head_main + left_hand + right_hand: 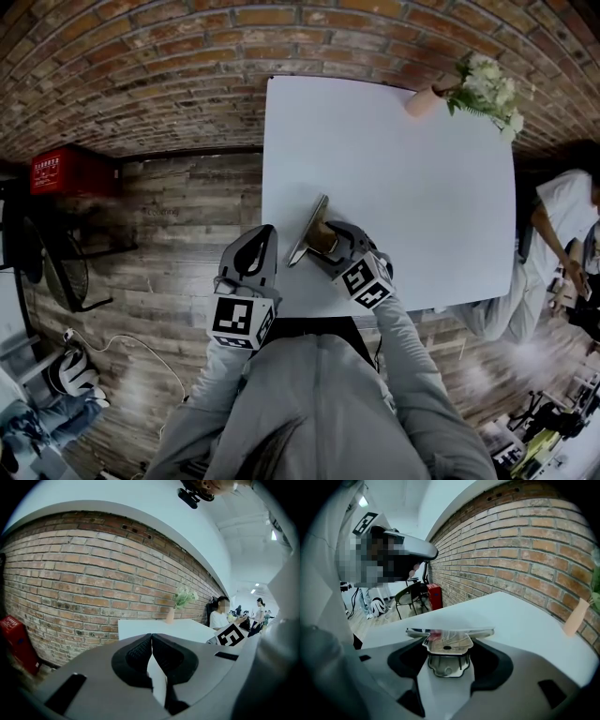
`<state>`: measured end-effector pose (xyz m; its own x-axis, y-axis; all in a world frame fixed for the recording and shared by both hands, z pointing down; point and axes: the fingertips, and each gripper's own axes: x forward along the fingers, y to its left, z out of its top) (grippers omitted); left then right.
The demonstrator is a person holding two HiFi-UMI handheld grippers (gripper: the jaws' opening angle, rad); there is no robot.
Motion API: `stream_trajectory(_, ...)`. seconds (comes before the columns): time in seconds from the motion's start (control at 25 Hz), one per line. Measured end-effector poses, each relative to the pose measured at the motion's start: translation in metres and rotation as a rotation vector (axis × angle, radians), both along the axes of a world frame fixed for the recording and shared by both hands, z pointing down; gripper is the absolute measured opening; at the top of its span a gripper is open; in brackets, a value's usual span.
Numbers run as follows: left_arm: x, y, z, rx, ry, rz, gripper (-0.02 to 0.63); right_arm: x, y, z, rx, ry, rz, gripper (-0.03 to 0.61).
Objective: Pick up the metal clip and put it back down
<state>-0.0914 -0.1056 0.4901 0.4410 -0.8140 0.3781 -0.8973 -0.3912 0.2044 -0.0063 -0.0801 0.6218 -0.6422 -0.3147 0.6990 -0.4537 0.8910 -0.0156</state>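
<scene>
The metal clip [307, 228] lies by the desk's [412, 178] near edge, towards its left corner. The right gripper [325, 240] has its 2 jaws closed against the clip's handle end, pads seemingly just touching. To lift well, squeeze evenly and raise straight up, keeping the long bar level. The left gripper [262, 238] hangs off the near edge, jaws together and empty.

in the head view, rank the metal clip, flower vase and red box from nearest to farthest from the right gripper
1. metal clip, between the right gripper's jaws
2. flower vase, far right corner of the table
3. red box, far left, against the brick wall
</scene>
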Motion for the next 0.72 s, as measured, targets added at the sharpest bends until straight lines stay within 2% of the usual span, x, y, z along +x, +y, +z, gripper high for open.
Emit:
stream_trajectory(0.2, 0.001, -0.001, -0.011, 0.024, -0.004, -0.002, 0.026, 0.006, -0.001, -0.02, 0.028, -0.032, 0.027, 0.296)
stream_trajectory(0.72, 0.009, 0.001, -0.06, 0.117, 0.003, 0.005, 0.026, 0.033, -0.014, -0.11, 0.156, -0.152, 0.142, 0.296)
